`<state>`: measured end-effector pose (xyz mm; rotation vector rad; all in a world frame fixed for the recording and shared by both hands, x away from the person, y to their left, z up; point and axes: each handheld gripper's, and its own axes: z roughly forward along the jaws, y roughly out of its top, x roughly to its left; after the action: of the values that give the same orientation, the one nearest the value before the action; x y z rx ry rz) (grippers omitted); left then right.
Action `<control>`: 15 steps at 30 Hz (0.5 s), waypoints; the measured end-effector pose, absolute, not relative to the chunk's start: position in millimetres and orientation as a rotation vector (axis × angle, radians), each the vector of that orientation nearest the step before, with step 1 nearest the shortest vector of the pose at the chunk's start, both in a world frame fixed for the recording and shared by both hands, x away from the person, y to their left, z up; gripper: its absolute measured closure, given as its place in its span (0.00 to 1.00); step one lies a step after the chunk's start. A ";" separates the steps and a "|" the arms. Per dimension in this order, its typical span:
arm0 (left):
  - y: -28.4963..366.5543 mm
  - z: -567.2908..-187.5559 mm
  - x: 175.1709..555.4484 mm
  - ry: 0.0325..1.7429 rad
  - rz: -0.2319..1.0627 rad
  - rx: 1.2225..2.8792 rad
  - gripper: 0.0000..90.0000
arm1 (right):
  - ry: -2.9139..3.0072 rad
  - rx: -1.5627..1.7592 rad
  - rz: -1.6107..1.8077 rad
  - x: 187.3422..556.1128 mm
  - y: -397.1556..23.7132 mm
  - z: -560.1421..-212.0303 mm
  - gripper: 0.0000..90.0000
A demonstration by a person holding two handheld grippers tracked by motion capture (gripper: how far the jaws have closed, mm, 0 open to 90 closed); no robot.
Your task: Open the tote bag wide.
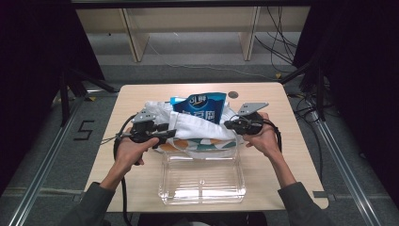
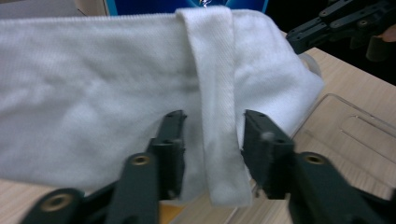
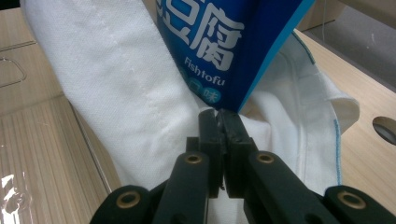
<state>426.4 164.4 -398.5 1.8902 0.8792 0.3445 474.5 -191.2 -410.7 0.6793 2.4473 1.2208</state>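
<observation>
White cloth bag [image 1: 197, 126] lies mid-table across the far rim of a clear plastic bin [image 1: 202, 181], with a blue snack packet [image 1: 201, 107] protruding from it. Left gripper [image 2: 212, 137]: jaws parted, straddling the bag's strap [image 2: 215, 93]. Right gripper [image 3: 219, 126]: jaws closed on the bag's fabric edge below the packet

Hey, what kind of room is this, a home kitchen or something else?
Probably a lab or recording workspace, not a kitchen: metal rails frame the wooden table, loose cables trail across the grey floor behind it, and dark curtains hang at the sides.
</observation>
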 end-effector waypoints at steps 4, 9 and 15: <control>165.5 -403.6 430.9 0.851 0.373 1.931 0.88 | 2.464 0.687 1.215 474.2 -192.4 -410.9 0.99; 169.7 -420.7 435.5 0.852 0.371 1.964 0.92 | 2.467 0.700 1.227 476.7 -192.6 -417.1 0.99; 175.6 -456.8 451.8 0.879 0.276 2.086 0.93 | 2.556 0.700 1.153 480.1 -185.9 -434.3 0.99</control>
<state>451.8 175.6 -456.8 2.0857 0.8791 0.2761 480.1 -185.9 -434.3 0.7003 2.5559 1.1534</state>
